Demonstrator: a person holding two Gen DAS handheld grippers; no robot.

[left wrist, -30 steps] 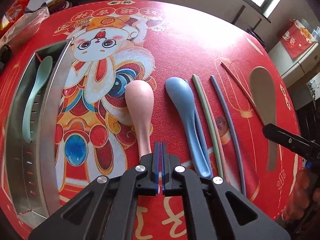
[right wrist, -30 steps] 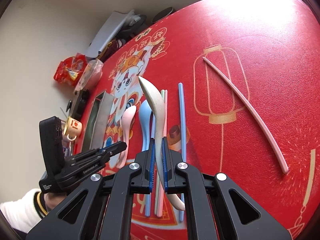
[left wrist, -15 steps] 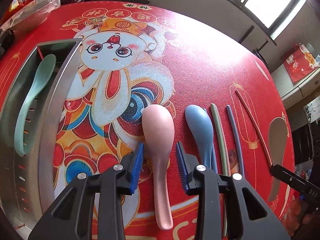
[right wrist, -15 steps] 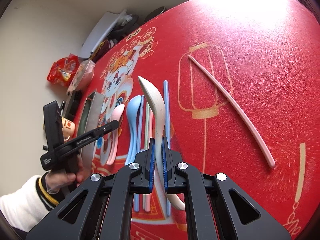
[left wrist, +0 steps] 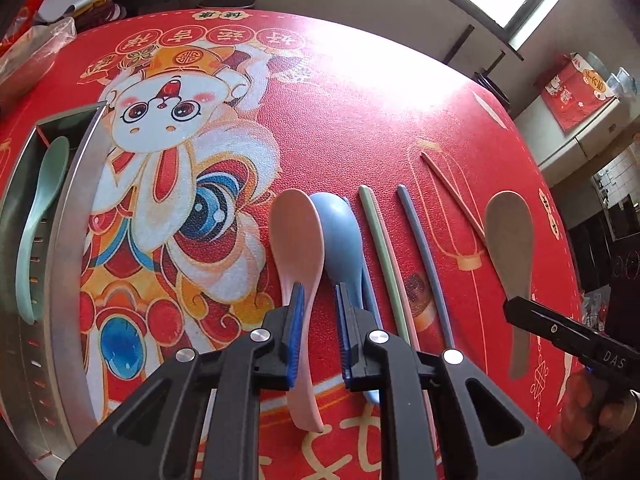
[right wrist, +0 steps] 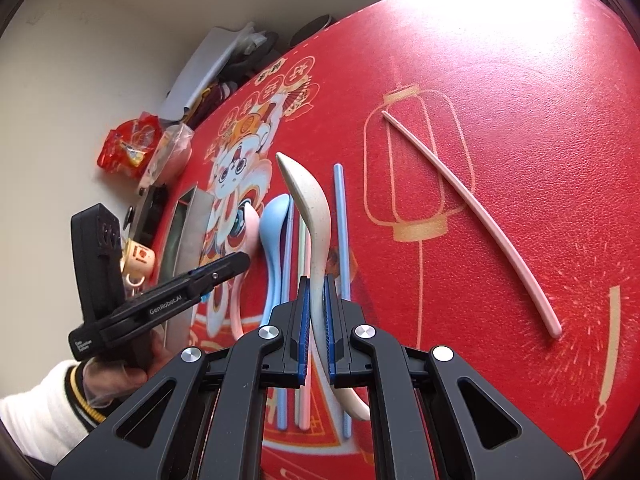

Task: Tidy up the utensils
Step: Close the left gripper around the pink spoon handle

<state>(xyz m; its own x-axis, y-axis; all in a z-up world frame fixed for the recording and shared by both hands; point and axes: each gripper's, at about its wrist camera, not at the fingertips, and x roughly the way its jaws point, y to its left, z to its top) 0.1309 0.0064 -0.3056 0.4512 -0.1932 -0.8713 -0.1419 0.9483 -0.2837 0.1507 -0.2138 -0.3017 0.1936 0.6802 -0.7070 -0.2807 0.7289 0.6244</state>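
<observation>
My left claw is closing around the pink spoon, its handle between the pads but not yet pinched, ready for the metal tray. My right claw pinches the beige spoon, lifted off the tabletop. Smooth matte plastic, curved handles; chopsticks lie alongside.

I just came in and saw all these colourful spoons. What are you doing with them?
A person is tidying utensils off the red tablecloth using two hand-held grippers. The right gripper holds a beige spoon in its fingers, lifted above the table. The left gripper is closing its fingers around the pink spoon, which lies beside a blue spoon. A green spoon already sits in the metal tray. Chopsticks wait on the cloth.
</observation>
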